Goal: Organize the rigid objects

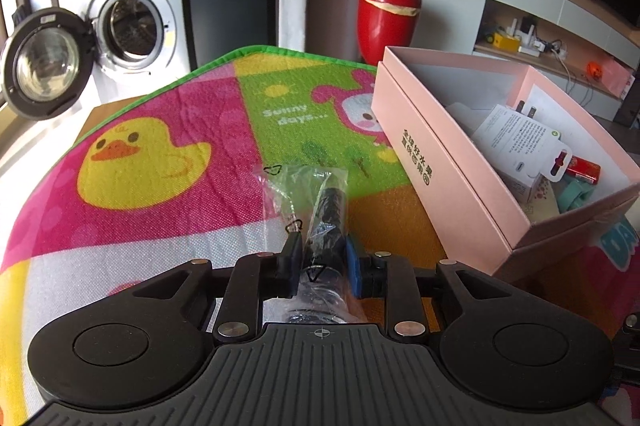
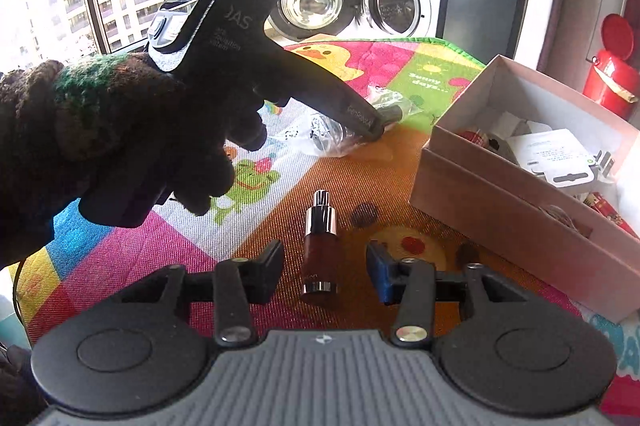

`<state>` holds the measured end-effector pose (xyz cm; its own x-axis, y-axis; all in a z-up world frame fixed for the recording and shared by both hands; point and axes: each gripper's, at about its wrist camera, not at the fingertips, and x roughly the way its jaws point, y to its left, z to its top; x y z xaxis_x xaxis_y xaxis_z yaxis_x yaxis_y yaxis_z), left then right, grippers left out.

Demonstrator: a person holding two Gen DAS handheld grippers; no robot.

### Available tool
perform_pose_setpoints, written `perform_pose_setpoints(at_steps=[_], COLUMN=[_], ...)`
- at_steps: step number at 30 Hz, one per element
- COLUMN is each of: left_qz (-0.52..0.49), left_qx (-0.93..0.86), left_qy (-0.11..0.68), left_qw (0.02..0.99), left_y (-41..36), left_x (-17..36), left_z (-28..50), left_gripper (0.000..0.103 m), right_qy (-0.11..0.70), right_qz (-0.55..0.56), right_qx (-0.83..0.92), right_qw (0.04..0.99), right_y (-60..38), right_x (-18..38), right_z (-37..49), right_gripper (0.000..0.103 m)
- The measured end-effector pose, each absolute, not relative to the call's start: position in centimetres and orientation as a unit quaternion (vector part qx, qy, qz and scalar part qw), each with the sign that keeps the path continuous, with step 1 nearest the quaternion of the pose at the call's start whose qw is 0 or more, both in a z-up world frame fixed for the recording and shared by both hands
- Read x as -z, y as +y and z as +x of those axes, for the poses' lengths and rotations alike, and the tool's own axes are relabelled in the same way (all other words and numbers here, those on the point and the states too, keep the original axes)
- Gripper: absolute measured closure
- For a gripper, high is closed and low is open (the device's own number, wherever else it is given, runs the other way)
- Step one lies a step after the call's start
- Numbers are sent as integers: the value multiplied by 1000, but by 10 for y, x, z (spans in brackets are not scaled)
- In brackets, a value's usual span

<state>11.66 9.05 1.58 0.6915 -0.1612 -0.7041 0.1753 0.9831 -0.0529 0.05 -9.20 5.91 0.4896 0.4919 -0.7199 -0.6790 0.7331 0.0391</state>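
Left tool is clamped on a clear plastic bag with a dark cylindrical part inside; the bag lies on the cartoon play mat covering the tabletop, mid-mat, just beside the near long wall of the pink box. Right tool has its fingers apart, straddling a dark red dropper bottle lying on its side on the mat's orange patch, not touching it.

Risks:
- Left grip may be on film more than on the part, so the bag could slip or swing on lift and catch the box rim.
- Bottle is round, could roll if one finger touches first.
- Box already holds a charger pack and other items, so little free floor for a drop.

Unclear: what the bagged part is; the bottle's label; the box's far end is cut off in both views; the tabletop under the mat is mostly hidden.
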Motion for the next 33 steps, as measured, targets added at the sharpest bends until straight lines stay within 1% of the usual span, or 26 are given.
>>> perform_pose_setpoints(at_steps=[2,3,8,10,11,12,13,15,17,19,21,23,24,25,32,33], left_qz=[6,2,-13,-29,-38,-43,-47,-53,-61,-72,-78,-82,-80,-74,-26,-30], left_qx=[98,103,113,112,112,112,111,113,118,127,134,132,130,126,113,111], left_qy=[384,386,383,381,380,379,377,375,375,374,370,365,364,362,347,345], left_qw=[918,917,917,917,917,918,918,919,918,916,916,918,919,921,931,932], left_y=[94,96,102,103,103,103,102,100,101,103,105,105,104,101,86,87], left_x=[-17,-17,-17,-17,-17,-17,-17,-16,-16,-15,-13,-12,-11,-11,-10,-10], left_z=[102,94,43,28,19,12,6,-4,-10,-14,-17,-19,-20,-22,-30,-30], left_gripper=[77,77,77,77,77,77,77,77,76,76,76,76,75,75,75,75], right_qy=[377,376,363,350,342,328,317,300,311,334,354,372,384,380,390,391], right_qz=[-136,-141,-170,-188,-196,-213,-227,-251,-229,-175,-122,-78,-59,-55,-20,-15], right_qx=[-350,-352,-345,-319,-301,-268,-239,-178,-165,-179,-191,-196,-196,-188,-134,-128], right_qw=[847,845,848,860,868,881,889,903,908,909,907,904,900,904,911,911], right_y=[-88,-88,-102,-111,-115,-119,-121,-128,-138,-150,-159,-161,-161,-155,-124,-119], right_x=[-57,-57,-57,-56,-56,-54,-52,-47,-46,-48,-48,-46,-43,-42,-41,-40], right_z=[-1,-3,-14,-13,-12,-10,-9,-5,-1,3,5,10,13,12,44,48], right_gripper=[82,83,83,81,77,68,63,43,36,32,23,20,15,14,12,10])
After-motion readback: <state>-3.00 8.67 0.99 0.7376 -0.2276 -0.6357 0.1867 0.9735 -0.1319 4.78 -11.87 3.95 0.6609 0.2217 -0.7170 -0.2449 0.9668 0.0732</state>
